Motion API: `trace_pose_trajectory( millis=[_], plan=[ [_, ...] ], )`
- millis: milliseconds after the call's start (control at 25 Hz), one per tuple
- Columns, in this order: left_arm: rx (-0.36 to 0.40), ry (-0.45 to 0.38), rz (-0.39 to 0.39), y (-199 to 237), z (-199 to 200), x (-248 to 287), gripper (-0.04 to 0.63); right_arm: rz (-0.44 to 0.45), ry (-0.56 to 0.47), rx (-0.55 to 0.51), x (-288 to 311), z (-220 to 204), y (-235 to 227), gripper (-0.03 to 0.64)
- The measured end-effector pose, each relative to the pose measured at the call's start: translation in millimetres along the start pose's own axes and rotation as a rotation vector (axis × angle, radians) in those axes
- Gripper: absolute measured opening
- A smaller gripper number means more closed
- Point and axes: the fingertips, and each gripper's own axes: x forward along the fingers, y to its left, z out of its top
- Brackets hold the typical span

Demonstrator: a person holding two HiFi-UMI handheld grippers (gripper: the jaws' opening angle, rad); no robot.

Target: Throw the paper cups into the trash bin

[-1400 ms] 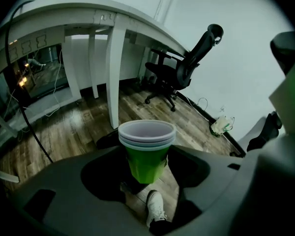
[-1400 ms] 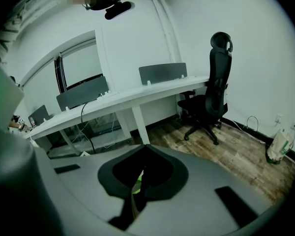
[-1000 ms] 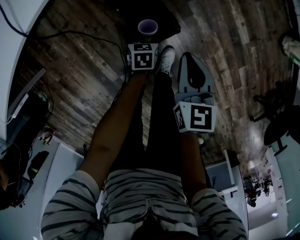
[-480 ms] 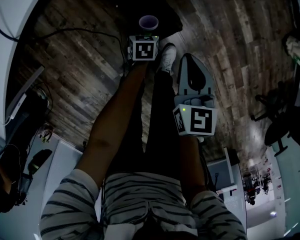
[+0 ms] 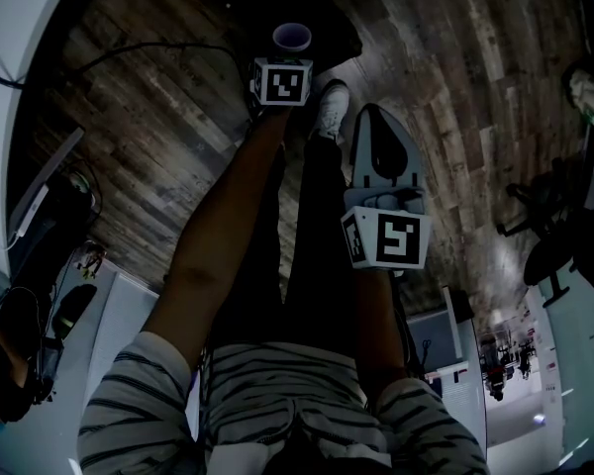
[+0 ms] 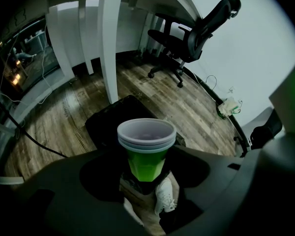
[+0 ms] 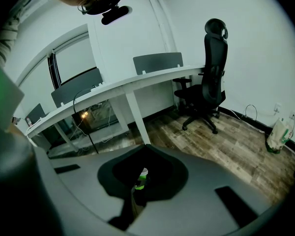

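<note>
The left gripper (image 6: 147, 163) is grasping a stack of green paper cups (image 6: 146, 137) with white rims, upright and mouth up, its jaws set wide on either side of the green wall. In the head view the stack (image 5: 292, 38) hangs above the wooden floor (image 5: 158, 137), over the near edge of the black trash bin (image 5: 329, 13). The left gripper view shows the bin (image 6: 110, 118) standing on the floor just behind the cups, beside a white desk leg (image 6: 110, 43). A black office chair (image 6: 196, 33) stands well apart, near the wall.

The right gripper (image 7: 146, 146) is clenched, its jaws meeting at the tips with nothing between them. It sits lower in the head view, to the right of the person's legs. Through the dark opening behind its tips the cups (image 7: 141, 178) show small and far off.

A white shoe (image 5: 329, 112) rests on the floor between the two grippers, just below the cups
</note>
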Motion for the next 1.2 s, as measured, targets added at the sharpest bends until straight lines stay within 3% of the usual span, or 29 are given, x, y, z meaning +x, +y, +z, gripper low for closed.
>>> trace_pose_trajectory(
  millis=[440,1200],
  plan=[
    [-0.004,0.044,-0.002,-0.1,-8.4,12.4,0.288,-0.003,0.015,0.018,3.2,-6.8,-5.0,0.009],
    [-0.029,-0.005,0.006,-6.0,6.3,-11.9,0.288,-0.013,-0.010,0.019,-0.6,6.9,-6.6,0.009]
  ],
)
